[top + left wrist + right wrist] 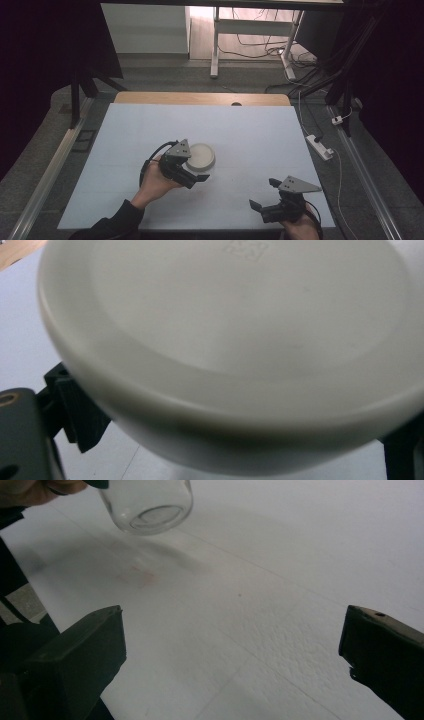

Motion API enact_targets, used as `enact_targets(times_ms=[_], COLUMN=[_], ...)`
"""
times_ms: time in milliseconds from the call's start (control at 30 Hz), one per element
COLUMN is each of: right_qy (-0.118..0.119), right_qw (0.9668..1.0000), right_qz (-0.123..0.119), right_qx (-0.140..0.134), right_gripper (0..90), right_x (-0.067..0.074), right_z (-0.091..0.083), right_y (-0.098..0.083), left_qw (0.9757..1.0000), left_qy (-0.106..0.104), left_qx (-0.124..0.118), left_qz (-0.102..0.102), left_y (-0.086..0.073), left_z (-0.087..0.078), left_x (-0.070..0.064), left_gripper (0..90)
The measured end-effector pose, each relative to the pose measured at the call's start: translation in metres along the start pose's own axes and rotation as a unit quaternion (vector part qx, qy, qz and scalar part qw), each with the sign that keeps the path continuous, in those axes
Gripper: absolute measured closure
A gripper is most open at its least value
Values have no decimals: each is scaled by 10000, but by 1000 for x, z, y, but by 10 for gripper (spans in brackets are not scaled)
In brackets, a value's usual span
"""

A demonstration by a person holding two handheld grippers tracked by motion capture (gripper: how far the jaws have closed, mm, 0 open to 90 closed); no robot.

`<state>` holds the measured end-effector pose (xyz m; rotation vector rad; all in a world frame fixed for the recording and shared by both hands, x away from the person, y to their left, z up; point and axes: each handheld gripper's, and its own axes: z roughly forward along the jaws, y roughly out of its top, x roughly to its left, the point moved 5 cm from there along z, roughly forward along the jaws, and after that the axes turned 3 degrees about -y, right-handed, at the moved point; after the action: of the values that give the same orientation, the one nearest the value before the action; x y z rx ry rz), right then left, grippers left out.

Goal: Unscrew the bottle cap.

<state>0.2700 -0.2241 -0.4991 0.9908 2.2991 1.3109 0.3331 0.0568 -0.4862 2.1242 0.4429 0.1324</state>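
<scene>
Held off the white table surface (150,135), a little toward the near edge from its middle: a clear glass jar (147,502) capped by a round off-white plastic lid (200,156), gripped at the lid by the left gripper (192,172), jaws closed on the rim. Looks tilted in the right gripper view. Best kept level and carried slowly, grip square on the lid. Right gripper (265,195) near the near right corner, jaws wide, empty. Faint square embossed mark (246,249) on the lid, unreadable.

table (260,130) open beyond jar (201,156)
</scene>
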Motion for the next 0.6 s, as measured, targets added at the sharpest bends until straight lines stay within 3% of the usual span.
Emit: enact_targets(times_ms=[600], right_qy=[527], right_qw=[9968], right_qz=[-449], right_qx=[-391], right_gripper=[0], right_x=[27], right_z=[18], right_y=[44], left_qw=[9999], left_qy=[26], left_qx=[44], left_qz=[88], left_y=[1], left_z=[0], left_x=[-3], left_gripper=[76])
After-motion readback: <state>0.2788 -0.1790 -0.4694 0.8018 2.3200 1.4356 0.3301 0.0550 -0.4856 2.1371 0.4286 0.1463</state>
